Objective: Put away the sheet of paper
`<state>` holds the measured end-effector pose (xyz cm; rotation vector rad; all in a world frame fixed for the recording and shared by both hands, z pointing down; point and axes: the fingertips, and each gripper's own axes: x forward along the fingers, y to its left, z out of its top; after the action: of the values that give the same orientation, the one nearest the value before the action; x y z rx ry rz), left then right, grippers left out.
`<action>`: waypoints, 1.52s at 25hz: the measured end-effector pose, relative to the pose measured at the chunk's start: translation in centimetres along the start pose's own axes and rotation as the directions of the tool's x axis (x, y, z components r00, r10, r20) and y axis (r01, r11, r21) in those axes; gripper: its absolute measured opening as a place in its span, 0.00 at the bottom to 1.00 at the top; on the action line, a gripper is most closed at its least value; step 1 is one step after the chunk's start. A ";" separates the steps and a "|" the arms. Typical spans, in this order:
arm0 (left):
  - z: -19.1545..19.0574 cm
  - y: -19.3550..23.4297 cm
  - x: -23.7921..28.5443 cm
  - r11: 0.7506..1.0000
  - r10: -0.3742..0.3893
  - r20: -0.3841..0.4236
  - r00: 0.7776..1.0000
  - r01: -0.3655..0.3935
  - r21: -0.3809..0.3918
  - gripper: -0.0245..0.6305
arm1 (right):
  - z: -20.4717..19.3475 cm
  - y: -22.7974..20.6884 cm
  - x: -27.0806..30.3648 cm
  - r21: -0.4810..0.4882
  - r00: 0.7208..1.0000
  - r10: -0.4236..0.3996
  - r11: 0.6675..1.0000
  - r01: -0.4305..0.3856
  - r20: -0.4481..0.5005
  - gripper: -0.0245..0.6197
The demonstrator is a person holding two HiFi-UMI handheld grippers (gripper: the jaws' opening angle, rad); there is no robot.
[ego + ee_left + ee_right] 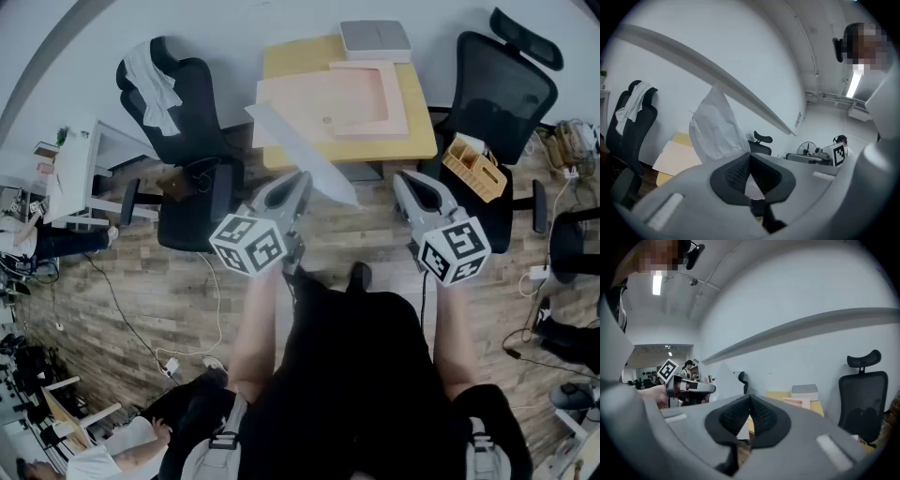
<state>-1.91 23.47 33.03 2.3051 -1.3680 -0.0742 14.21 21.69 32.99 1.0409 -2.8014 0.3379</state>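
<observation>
Right now the left gripper (301, 178), in the middle of the head view, is pinched tight on the sheet of paper (298, 148). The sheet runs long-ways from the upper left down to the lower right, over the front edge of the yellow table (292, 54). The right gripper (405, 180) sits just right of the sheet with its jaws closed on nothing, and the table lies ahead, toward the top of the frame, so I think the left gripper only needs to reach forward to lay the paper there.
</observation>
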 end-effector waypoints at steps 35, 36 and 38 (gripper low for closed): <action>0.4 6.3 1.7 0.999 0.037 -0.023 0.999 -0.038 -0.039 0.05 | -0.6 -2.5 5.1 0.050 1.000 -0.015 0.999 0.015 -0.007 0.04; 0.9 6.9 2.2 0.999 0.031 -0.022 0.999 -0.032 -0.039 0.05 | -0.3 -2.8 5.9 0.049 1.000 -0.019 0.999 0.019 -0.010 0.04; 2.0 8.1 3.3 0.999 0.012 -0.024 1.000 -0.012 -0.037 0.05 | 0.5 -3.4 7.4 0.047 0.999 -0.032 0.998 0.033 -0.012 0.04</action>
<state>-7.37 16.71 35.14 2.2598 -1.3572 -0.0676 10.86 14.42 34.55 1.0896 -2.7760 0.4066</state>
